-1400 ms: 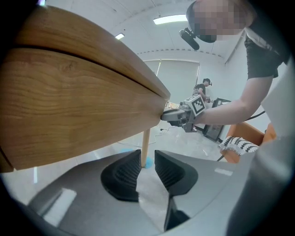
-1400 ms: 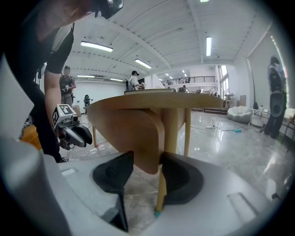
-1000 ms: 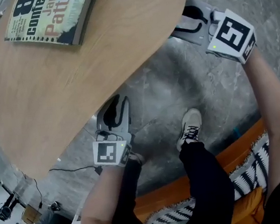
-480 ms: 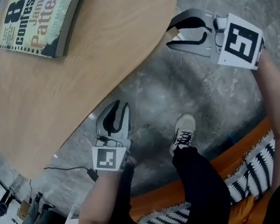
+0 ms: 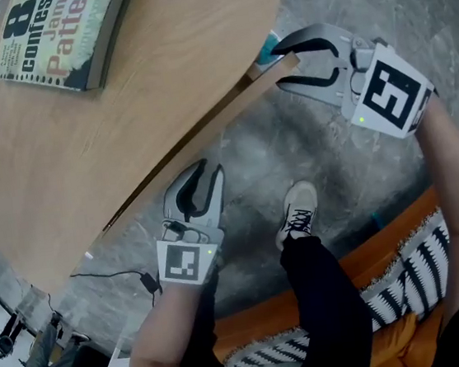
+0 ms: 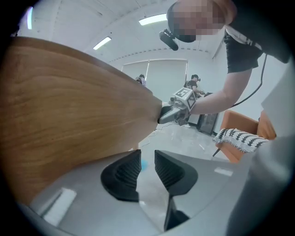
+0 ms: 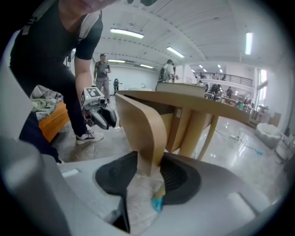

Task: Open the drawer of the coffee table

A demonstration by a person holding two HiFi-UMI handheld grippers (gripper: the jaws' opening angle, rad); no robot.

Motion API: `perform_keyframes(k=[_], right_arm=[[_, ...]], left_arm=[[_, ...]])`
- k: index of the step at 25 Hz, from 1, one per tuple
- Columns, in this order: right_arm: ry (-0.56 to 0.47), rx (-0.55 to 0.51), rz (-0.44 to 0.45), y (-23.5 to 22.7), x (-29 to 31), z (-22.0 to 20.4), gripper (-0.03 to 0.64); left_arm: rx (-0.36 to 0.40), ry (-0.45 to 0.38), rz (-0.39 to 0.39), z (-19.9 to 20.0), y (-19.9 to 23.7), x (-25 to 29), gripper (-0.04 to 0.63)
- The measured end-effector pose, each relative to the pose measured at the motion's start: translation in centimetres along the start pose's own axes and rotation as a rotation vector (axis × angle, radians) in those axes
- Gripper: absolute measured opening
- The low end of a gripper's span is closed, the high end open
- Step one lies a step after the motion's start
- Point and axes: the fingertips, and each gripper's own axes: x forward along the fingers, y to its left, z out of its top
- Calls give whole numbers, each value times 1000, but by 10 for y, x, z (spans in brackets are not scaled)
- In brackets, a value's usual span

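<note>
Right tongs point(image 5: 280, 66) clasp the drawer front point(image 5: 228, 104), jaws easing open; the drawer looks barely started.
Left tongs point(image 5: 210, 177) hang empty, slightly parted; next calls for a firm, steady outward pull.

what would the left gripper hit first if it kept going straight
Probably the curved wooden drawer front, close ahead of the left gripper; depth is unclear, so it might skim past toward the floor.

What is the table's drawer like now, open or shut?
Open a little: in the head view a dark gap shows between the drawer front and the edge of the table top.
</note>
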Motion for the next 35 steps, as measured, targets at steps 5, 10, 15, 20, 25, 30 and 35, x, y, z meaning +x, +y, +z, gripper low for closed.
perform_keyframes(k=[5,10,15,20,25,30,35], right_arm=[[40,-98,40,7,13,15,152],[68,-96,42,8,15,15,153],[114,-123,87,14,10,12,141],[157,-120,146,39,0,5,129],[181,-93,141,60,-11,-4,130],[218,-83,133,70,-17,-9,132],[240,-56,114,74,-20,-8,137]], left_arm=[[10,-27,-20,14,-1,-3,97],[13,-41,-36,25,-4,-10,97],[13,-40,-66,32,-14,-17,95],[0,-26,-102,29,-36,-29,95],[-33,-22,-146,29,-63,-40,94],[-11,31,-215,29,-92,-57,94],[61,64,-276,31,-108,-71,94]])
